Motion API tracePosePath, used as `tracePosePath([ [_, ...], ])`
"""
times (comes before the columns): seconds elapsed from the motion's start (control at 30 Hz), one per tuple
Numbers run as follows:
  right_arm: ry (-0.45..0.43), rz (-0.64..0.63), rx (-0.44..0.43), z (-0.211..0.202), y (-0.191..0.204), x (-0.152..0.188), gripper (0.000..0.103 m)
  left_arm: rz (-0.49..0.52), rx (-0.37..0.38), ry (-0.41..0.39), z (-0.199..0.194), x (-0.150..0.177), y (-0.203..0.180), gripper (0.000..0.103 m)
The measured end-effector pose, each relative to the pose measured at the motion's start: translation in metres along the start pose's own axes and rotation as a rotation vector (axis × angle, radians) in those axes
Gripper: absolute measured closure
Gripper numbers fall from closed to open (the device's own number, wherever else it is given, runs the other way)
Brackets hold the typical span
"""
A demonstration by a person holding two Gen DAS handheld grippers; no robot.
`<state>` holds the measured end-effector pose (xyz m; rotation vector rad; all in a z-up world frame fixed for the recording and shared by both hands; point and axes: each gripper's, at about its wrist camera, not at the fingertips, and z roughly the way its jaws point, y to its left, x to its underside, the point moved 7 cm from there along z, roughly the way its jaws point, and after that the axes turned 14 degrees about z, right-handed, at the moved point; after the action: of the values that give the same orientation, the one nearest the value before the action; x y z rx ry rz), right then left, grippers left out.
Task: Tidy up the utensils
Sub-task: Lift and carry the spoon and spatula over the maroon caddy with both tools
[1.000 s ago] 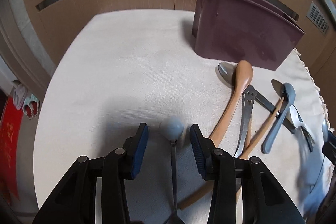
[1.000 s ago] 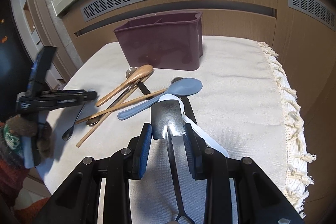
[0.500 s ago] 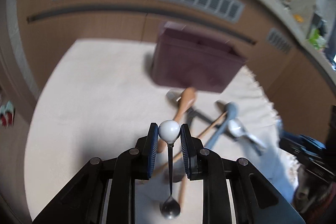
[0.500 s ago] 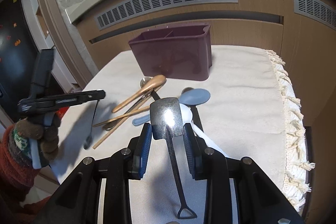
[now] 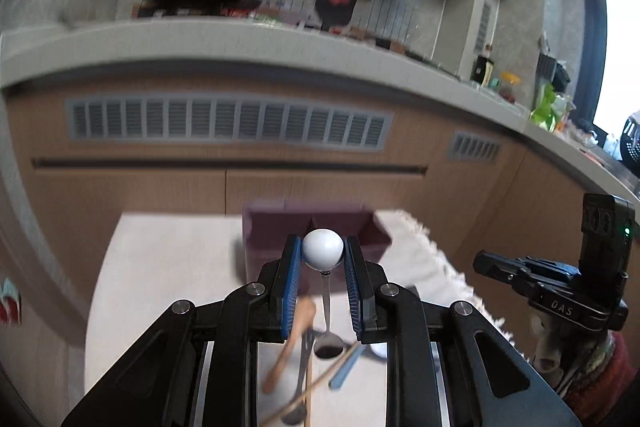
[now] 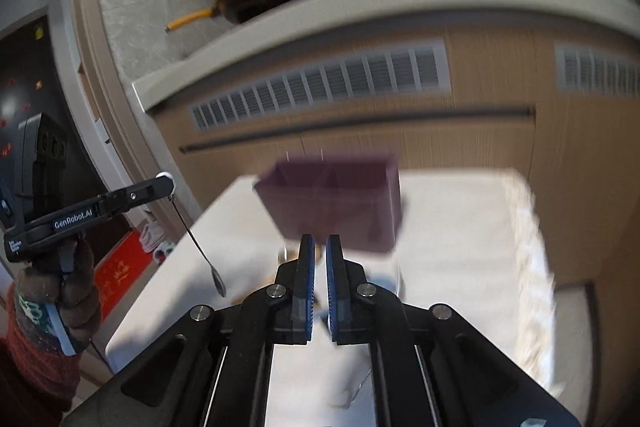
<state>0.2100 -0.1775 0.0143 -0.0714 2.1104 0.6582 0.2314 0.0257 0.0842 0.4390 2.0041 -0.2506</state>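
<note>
Tongs: two. My left gripper (image 5: 322,259) is clamped on one small metal spoon (image 5: 322,253); my right gripper (image 6: 320,255) has its pads drawn almost together with only a thin slit between them.
Right tongs' load: I cannot tell whether anything is pinched in that slit; the view there is smeared.
Small spoon: one. I pinch its rounded pale end between the blue pads (image 5: 294,279), and the thin stem hangs down to a little dark bowl at the bottom.
Organizer: one maroon organizer (image 5: 276,247), standing on the cream tablecloth (image 5: 168,267) ahead of both tongs, with one divider making two compartments.
Loose utensils: below my left tongs lie one wooden spoon (image 5: 294,343), one blue spoon (image 5: 346,367), one chopstick (image 5: 320,383) and one dark metal piece (image 5: 300,387), all crossing each other; blur hides any more.
Only the left view shows: the loose pile, and my right tongs side-on at the right edge.
Only the right view shows: my small spoon dangling free above the table's left edge, well apart from the organizer.
</note>
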Motion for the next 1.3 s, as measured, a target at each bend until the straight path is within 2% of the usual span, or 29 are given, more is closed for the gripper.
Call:
tracePosePath([
  [0.1, 0.055, -0.025, 0.004, 0.006, -0.004, -0.009, 0.097, -0.016, 0.015, -0.005, 0.007, -0.001, 0.002, 0.081],
  [0.17, 0.085, -0.043, 0.057, 0.013, -0.017, -0.002, 0.087, -0.034, 0.020, 0.008, 0.012, 0.007, 0.003, 0.081],
  [0.2, 0.096, -0.037, 0.100, 0.018, -0.029, 0.005, 0.076, -0.042, 0.022, 0.018, 0.016, 0.012, 0.003, 0.081],
  [0.23, 0.112, -0.009, 0.125, 0.024, -0.042, 0.014, 0.073, -0.048, 0.027, 0.032, 0.019, 0.018, 0.003, 0.081],
  [0.33, 0.202, 0.122, 0.163, 0.044, -0.082, 0.043, 0.073, -0.066, 0.037, 0.081, 0.028, 0.039, 0.003, 0.081],
  [0.47, 0.259, 0.247, 0.256, 0.072, -0.123, 0.072, 0.073, -0.079, 0.055, 0.127, 0.034, 0.058, 0.000, 0.081],
  [0.6, 0.290, 0.300, 0.282, 0.096, -0.132, 0.078, 0.073, -0.085, 0.060, 0.145, 0.034, 0.068, -0.001, 0.081],
  [0.67, 0.285, 0.291, 0.315, 0.107, -0.127, 0.072, 0.072, -0.085, 0.063, 0.153, 0.036, 0.071, -0.002, 0.081],
  [0.8, 0.285, 0.193, 0.423, 0.130, -0.118, 0.066, 0.068, -0.087, 0.071, 0.159, 0.038, 0.074, -0.004, 0.081],
  [0.93, 0.319, 0.109, 0.495, 0.140, -0.107, 0.070, 0.052, -0.090, 0.093, 0.157, 0.041, 0.074, -0.010, 0.081],
  [0.97, 0.325, 0.090, 0.508, 0.142, -0.105, 0.071, 0.051, -0.089, 0.099, 0.161, 0.043, 0.074, -0.012, 0.081],
  [1.13, 0.350, 0.067, 0.495, 0.143, -0.105, 0.072, 0.051, -0.077, 0.102, 0.202, 0.053, 0.076, -0.020, 0.081],
  [1.17, 0.336, 0.063, 0.491, 0.140, -0.106, 0.072, 0.053, -0.079, 0.098, 0.212, 0.055, 0.076, -0.021, 0.081],
  [1.23, 0.310, 0.031, 0.495, 0.132, -0.106, 0.074, 0.072, -0.080, 0.092, 0.226, 0.055, 0.077, -0.023, 0.081],
  [1.3, 0.321, 0.042, 0.472, 0.123, -0.106, 0.078, 0.073, -0.072, 0.086, 0.229, 0.053, 0.076, -0.028, 0.081],
])
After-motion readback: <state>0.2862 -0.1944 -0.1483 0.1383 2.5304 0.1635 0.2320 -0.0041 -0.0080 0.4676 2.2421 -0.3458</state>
